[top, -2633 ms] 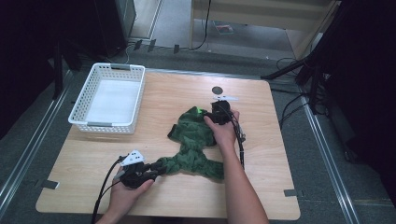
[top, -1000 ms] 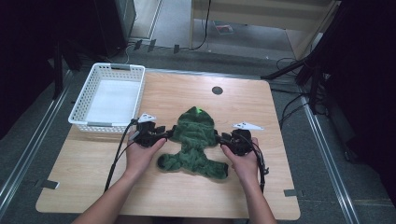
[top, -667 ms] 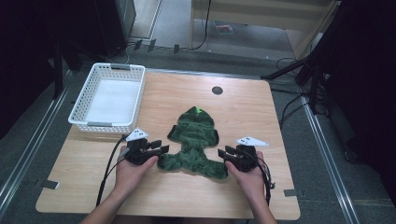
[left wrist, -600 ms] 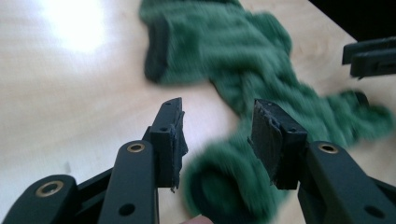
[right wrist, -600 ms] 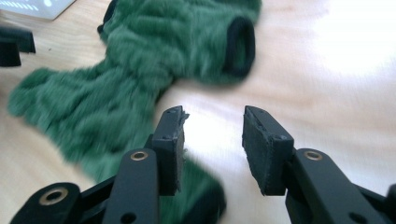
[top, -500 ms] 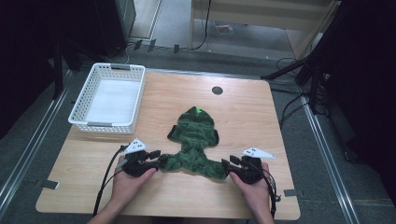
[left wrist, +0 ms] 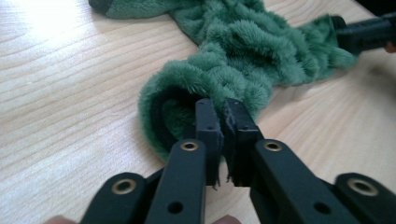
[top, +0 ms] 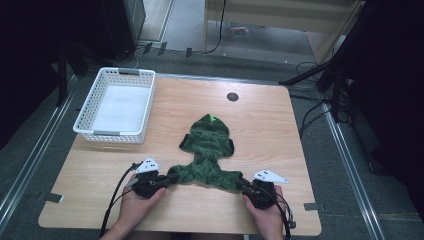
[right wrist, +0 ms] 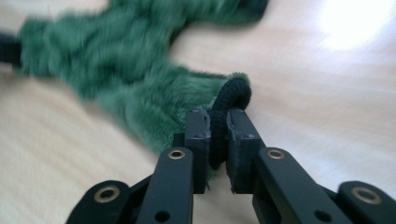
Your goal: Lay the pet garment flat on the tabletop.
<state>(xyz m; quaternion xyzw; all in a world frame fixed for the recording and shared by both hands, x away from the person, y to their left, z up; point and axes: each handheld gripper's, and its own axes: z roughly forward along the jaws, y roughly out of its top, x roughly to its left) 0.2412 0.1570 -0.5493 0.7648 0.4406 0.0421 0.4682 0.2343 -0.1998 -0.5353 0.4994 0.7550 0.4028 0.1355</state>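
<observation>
A fuzzy green garment (top: 207, 152) with black cuffs lies stretched across the near half of the wooden table (top: 280, 125). My left gripper (top: 167, 180) is shut on its left bottom corner, the green pile (left wrist: 219, 79) bunched just beyond the jaws. My right gripper (top: 243, 186) is shut on the right bottom corner, with the black cuff (right wrist: 229, 100) pinched between the pads. In the left gripper view the right gripper (left wrist: 364, 35) shows at the far end of the cloth. Both hands rest near the table's front edge.
A white plastic basket (top: 117, 105) stands at the table's back left. A small dark round hole (top: 232, 96) sits in the tabletop at the back centre. Cables and dark stands line the floor to the right.
Both grippers have slid toward the front edge, from the garment's sides to its bottom corners, and the hem is pulled out wide between them.
</observation>
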